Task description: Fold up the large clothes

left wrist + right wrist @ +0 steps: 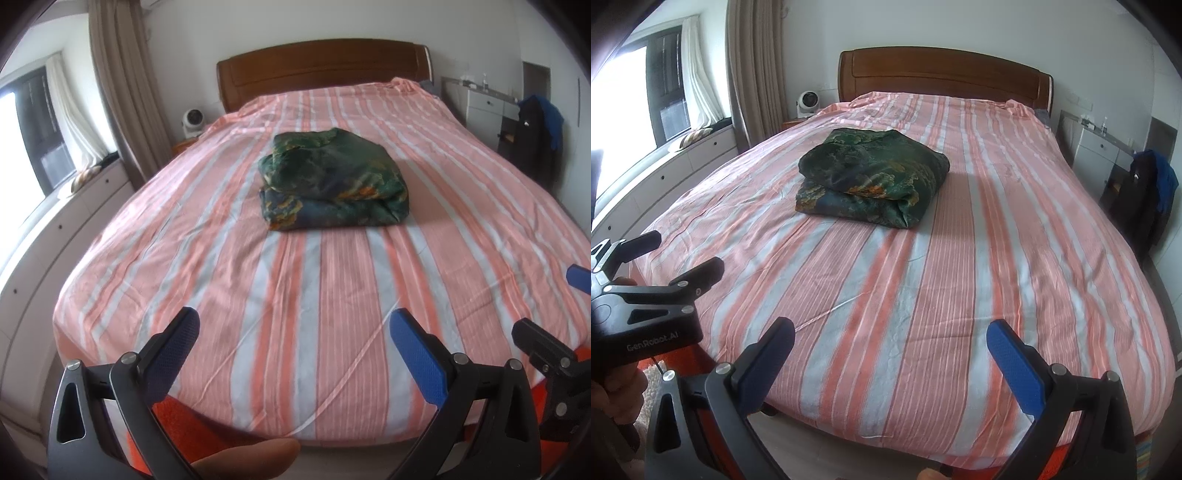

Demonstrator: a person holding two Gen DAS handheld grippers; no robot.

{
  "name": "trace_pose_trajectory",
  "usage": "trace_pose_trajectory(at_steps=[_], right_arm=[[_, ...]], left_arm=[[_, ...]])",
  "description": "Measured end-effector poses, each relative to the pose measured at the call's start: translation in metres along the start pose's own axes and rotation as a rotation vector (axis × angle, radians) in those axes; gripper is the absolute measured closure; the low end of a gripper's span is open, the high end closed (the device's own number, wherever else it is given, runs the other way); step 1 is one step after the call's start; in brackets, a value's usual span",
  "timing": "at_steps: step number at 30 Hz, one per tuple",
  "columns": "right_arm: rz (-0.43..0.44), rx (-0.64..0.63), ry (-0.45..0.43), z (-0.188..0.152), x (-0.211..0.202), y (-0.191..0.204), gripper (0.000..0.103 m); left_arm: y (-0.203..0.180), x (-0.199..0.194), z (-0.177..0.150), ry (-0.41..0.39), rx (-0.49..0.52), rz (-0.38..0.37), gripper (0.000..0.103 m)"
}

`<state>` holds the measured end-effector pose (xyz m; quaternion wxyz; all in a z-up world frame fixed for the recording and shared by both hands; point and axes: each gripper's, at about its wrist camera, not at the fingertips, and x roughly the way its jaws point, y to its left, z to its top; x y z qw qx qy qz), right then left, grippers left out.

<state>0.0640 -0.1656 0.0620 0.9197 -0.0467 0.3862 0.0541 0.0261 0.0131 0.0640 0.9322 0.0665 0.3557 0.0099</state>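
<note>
A dark green patterned garment [332,177] lies folded into a thick bundle in the middle of the bed [332,295], on a pink and grey striped sheet. The right wrist view shows the same folded garment [871,177] left of the bed's centre [960,277]. My left gripper [294,321] is open above the foot of the bed, well short of the garment, with nothing between its blue pads. My right gripper [891,328] is also open and empty at the foot. Each gripper appears in the other's view: the right gripper [546,300] at the right edge, the left gripper [685,251] at the left, held by a hand.
A wooden headboard [321,70] stands at the far end. A small white fan [192,122] sits on a nightstand at the back left. A window bench with drawers [74,206] runs along the left. A white desk [1097,147] and a chair with dark clothes [1148,192] stand on the right.
</note>
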Motion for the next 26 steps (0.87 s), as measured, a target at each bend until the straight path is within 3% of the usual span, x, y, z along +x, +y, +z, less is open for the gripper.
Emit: trace_pose_trajectory(at_steps=[26], right_arm=[[-0.017, -0.01, 0.011, -0.004, 0.007, 0.002, 0.001]], left_arm=[[0.003, 0.005, -0.003, 0.015, -0.033, -0.03, 0.0]])
